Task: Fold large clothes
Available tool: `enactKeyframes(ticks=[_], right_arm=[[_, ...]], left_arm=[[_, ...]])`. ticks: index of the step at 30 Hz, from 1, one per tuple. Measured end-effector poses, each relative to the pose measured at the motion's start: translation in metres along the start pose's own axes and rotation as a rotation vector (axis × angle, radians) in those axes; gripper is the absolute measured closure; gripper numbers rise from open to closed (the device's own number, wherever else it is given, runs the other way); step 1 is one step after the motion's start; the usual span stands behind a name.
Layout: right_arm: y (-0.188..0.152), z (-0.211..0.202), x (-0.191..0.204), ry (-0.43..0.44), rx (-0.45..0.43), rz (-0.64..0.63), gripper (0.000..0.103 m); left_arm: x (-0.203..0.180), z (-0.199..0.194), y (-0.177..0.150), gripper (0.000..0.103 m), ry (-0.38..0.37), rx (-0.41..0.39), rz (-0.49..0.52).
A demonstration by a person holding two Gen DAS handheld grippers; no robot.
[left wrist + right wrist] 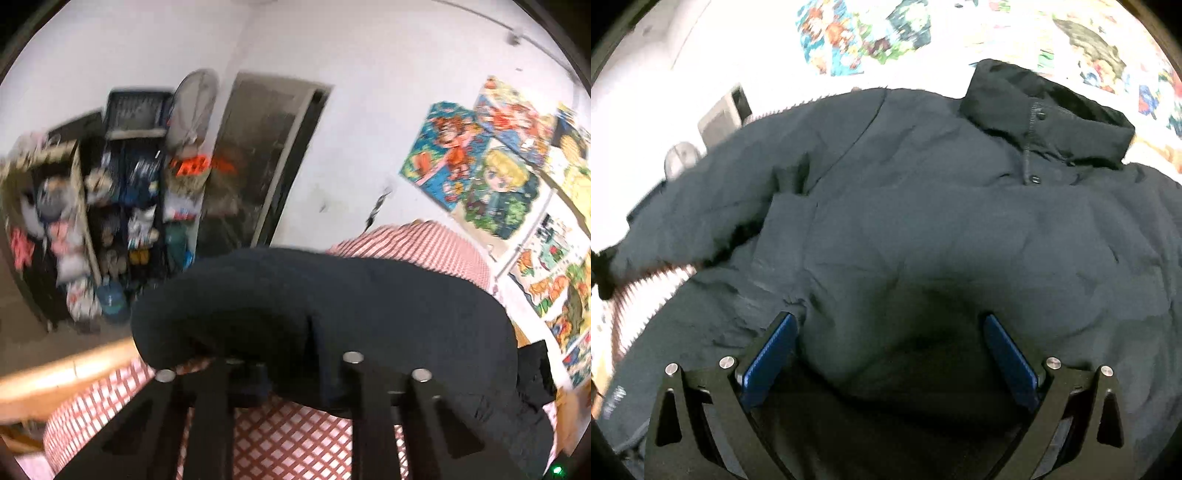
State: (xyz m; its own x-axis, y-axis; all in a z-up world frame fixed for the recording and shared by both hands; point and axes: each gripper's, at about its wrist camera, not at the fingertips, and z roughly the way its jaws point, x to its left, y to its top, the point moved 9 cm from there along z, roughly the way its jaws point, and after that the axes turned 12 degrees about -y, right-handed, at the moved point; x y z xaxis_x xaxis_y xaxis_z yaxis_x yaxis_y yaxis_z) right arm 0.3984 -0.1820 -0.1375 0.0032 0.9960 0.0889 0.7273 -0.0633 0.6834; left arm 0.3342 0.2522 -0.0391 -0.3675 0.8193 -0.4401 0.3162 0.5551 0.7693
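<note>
A large dark puffy jacket [923,221] lies spread on a red-and-white checked cloth [295,443], its collar [1045,114] at the far side. My right gripper [890,332] is open, its blue pads [772,354] just above the jacket's near part, holding nothing. My left gripper [291,373] is shut on a fold of the jacket [325,314] and holds it lifted above the cloth; its fingertips are hidden in the fabric.
The table's wooden edge [55,373] shows at the left. Beyond it stand cluttered shelves [110,206] and a dark doorway [266,166]. Colourful posters [491,173] cover the white wall behind the table.
</note>
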Motion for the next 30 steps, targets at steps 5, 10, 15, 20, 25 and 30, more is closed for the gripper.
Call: enactKeyframes(ticks=[5, 10, 15, 20, 25, 30], right_arm=[[0.011, -0.03, -0.025, 0.067, -0.059, 0.166, 0.004], [0.024, -0.063, -0.054, 0.097, -0.115, 0.255, 0.004], [0.034, -0.092, -0.101, -0.024, -0.201, 0.286, 0.004], [0.036, -0.125, -0.146, -0.188, -0.318, 0.279, 0.004], [0.037, -0.141, -0.189, -0.221, -0.335, 0.35, 0.004], [0.013, -0.13, -0.229, -0.173, -0.324, 0.492, 0.003]], left_arm=[[-0.057, -0.03, 0.034, 0.094, -0.098, -0.12, 0.151], [-0.146, -0.067, 0.055, 0.094, -0.27, -0.219, 0.304], [-0.251, -0.09, 0.038, 0.094, -0.463, -0.206, 0.511], [-0.332, -0.101, -0.015, 0.094, -0.619, -0.133, 0.72], [-0.385, -0.091, -0.084, 0.094, -0.758, 0.067, 0.842], [-0.412, -0.083, -0.168, 0.094, -0.856, 0.216, 1.02]])
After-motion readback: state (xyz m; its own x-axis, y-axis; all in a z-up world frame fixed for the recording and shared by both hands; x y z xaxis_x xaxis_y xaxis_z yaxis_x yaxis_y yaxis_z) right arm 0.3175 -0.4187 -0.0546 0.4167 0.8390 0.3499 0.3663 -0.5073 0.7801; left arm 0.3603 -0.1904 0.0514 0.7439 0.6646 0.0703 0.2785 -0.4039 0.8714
